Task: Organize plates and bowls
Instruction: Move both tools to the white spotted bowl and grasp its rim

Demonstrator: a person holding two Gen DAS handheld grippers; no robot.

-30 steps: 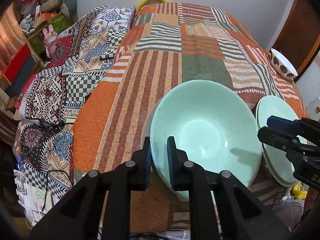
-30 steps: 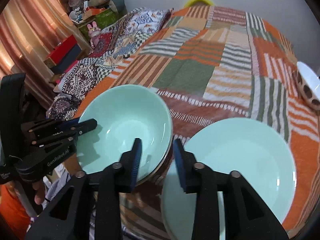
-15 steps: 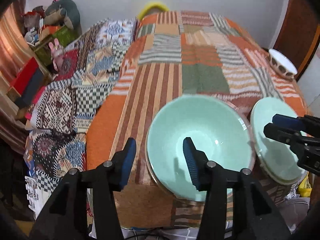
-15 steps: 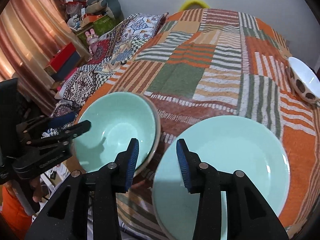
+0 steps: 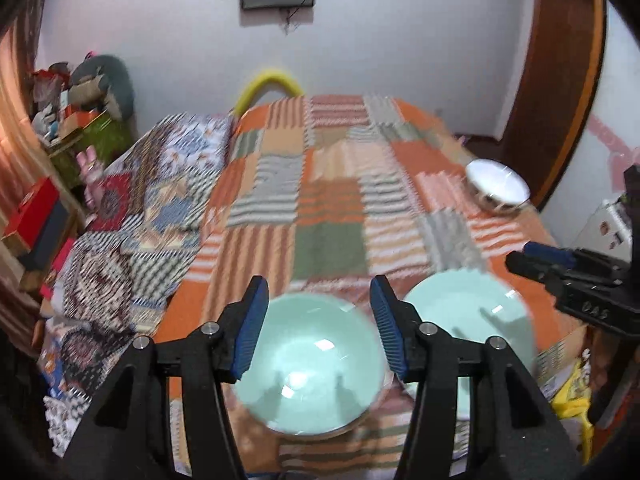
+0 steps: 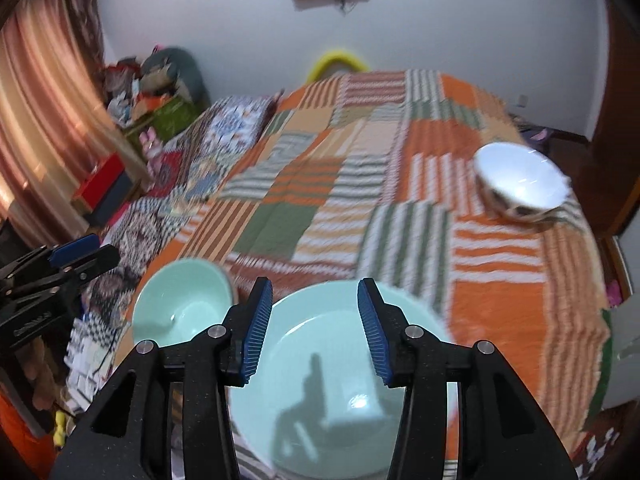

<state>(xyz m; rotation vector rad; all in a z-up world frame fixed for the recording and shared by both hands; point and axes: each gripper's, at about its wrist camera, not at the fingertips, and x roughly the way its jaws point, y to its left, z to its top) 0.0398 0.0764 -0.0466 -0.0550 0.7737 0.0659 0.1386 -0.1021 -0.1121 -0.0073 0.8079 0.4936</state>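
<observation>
Bowl (image 5: pixel 308 364) is the mint green one, sitting on the patchwork quilt (image 5: pixel 332 216) right under and between the left gripper (image 5: pixel 318 326) fingers, which are spread wide and holding nothing. Just off the right finger of that gripper sits the green plate (image 5: pixel 464 312), close beside the bowl, can't tell if they touch. From the right wrist view, the right gripper (image 6: pixel 316 330) is also spread open with nothing in it, and the plate (image 6: pixel 340 400) lies below and between its fingers, bowl (image 6: pixel 180 304) just past the left finger. White bowl (image 6: pixel 520 184) with a dark patterned outside sits well beyond the right finger, near the quilt's far right edge. Everything's pretty motion-blurred.
</observation>
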